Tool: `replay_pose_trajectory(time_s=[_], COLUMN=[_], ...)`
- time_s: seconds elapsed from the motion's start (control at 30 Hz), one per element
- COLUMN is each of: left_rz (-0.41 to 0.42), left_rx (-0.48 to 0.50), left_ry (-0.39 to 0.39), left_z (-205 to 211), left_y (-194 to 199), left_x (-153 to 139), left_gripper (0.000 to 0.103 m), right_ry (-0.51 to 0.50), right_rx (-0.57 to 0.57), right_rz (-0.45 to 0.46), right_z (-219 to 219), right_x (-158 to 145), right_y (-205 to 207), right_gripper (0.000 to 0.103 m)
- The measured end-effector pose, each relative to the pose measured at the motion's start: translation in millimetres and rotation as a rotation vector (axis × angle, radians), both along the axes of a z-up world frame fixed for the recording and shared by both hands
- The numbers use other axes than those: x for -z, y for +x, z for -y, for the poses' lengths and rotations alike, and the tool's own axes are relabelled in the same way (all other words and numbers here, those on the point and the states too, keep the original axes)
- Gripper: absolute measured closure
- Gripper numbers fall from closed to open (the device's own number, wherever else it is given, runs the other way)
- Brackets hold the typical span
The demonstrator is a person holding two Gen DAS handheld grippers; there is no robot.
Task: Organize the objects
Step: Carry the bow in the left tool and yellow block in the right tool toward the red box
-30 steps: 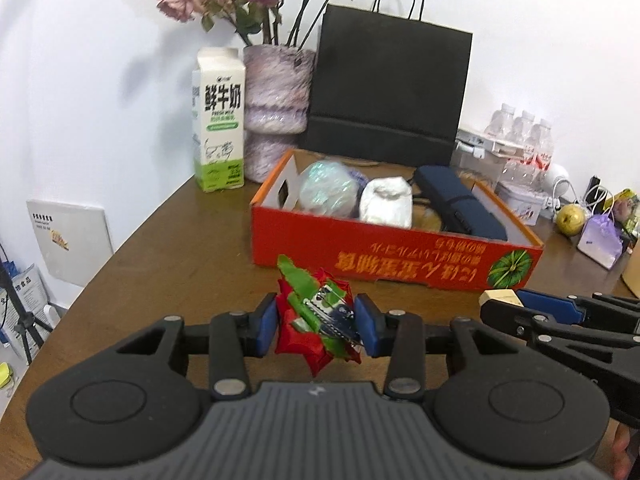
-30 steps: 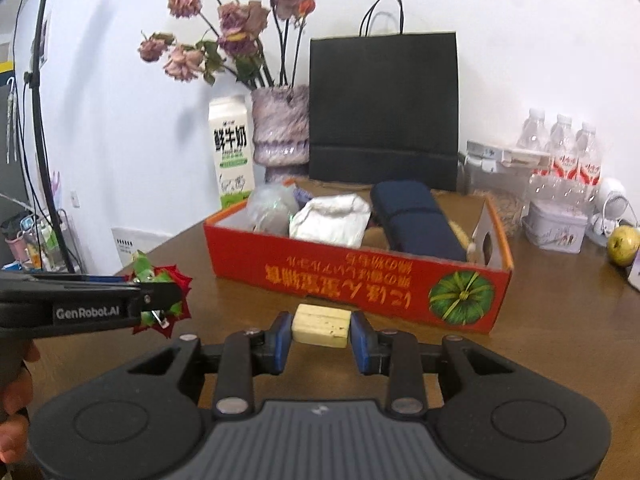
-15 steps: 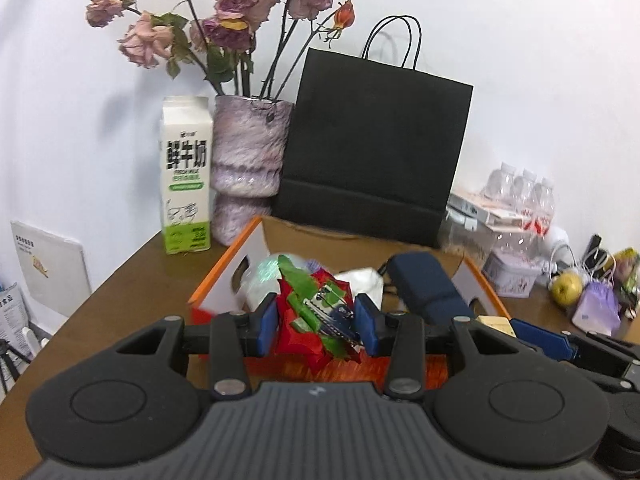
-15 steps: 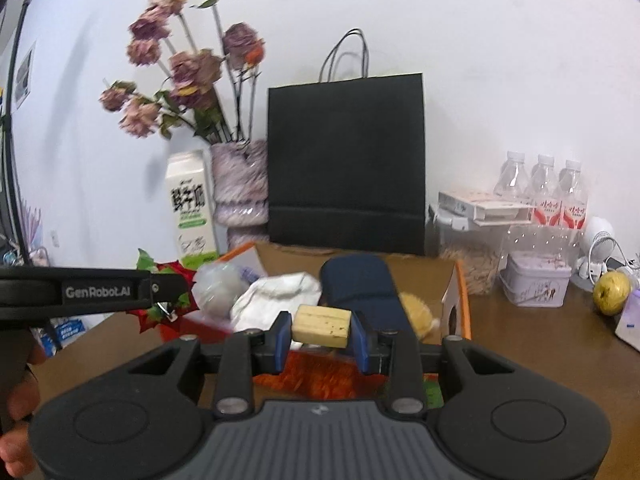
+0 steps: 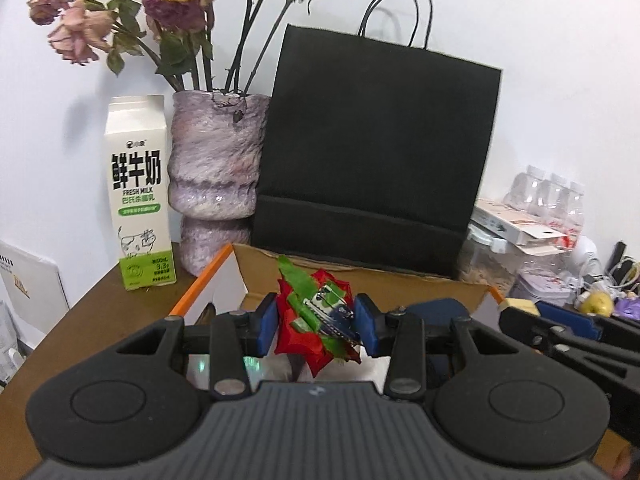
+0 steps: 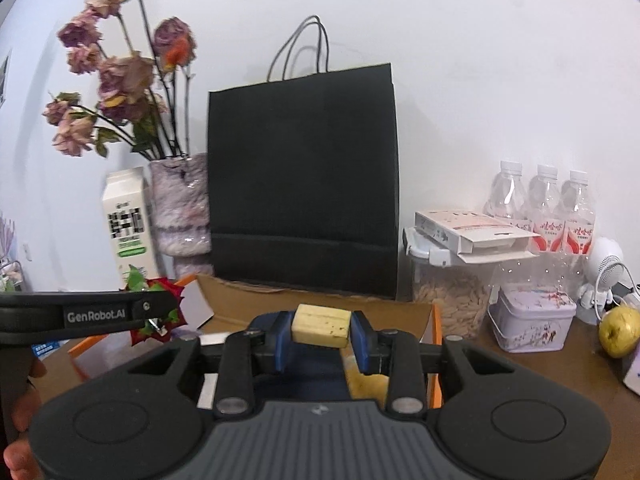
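against the white wall behind the table [image 6: 560, 364] we note the black paper bag [image 5: 372, 160], then the vase [image 5: 216, 184] and milk carton [image 5: 138, 196] beside it. below and in front of the bag sits the orange-rimmed cardboard box [image 5: 360, 276], open-topped, with a dark blue item [image 6: 304, 364] inside. both held items hang above the box. left gripper [image 5: 316, 322]: jaws partly closed on the red and green hair clip [image 5: 316, 320], pads pressing its sides. we judge the clip light, petals soft, metal spring stiff; hold at the metal body, not the petals. right gripper [image 6: 320, 334]: jaws closed tight on the small pale block [image 6: 320, 320], gripped by its two end faces. we judge the block light, rigid, unlikely to slip.
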State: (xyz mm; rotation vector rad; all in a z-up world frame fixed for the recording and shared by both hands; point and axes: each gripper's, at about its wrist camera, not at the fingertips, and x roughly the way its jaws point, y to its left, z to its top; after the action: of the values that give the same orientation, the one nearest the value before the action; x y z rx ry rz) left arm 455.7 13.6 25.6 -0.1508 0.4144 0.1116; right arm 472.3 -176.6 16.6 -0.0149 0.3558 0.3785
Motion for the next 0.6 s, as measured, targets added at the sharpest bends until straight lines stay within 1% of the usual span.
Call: replay_pose_trajectory(time_s=[0.33, 0.53, 0.57, 0.6], left_rz=[-0.021, -0.029, -0.023, -0.015], left_rx=[-0.013, -0.026, -0.034, -0.037], left_ry=[0.037, 0.042, 0.045, 0.049], left_z=[-7, -11, -11, -11], left_y=[53, 66, 66, 65], left_x=[11, 17, 18, 18], left_gripper=[0.061, 0.06, 0.053, 0.046], right_ry=[-0.024, -0.027, -0.023, -0.021], right_rx=[0.013, 0.023, 0.022, 0.021], right_rz=[-0.023, -0.038, -0.038, -0.038], right_z=[-10, -10, -10, -10], right_x=[6, 12, 13, 13], right_y=[49, 65, 65, 65], right_gripper=[0.073, 0.072, 0.072, 0.07])
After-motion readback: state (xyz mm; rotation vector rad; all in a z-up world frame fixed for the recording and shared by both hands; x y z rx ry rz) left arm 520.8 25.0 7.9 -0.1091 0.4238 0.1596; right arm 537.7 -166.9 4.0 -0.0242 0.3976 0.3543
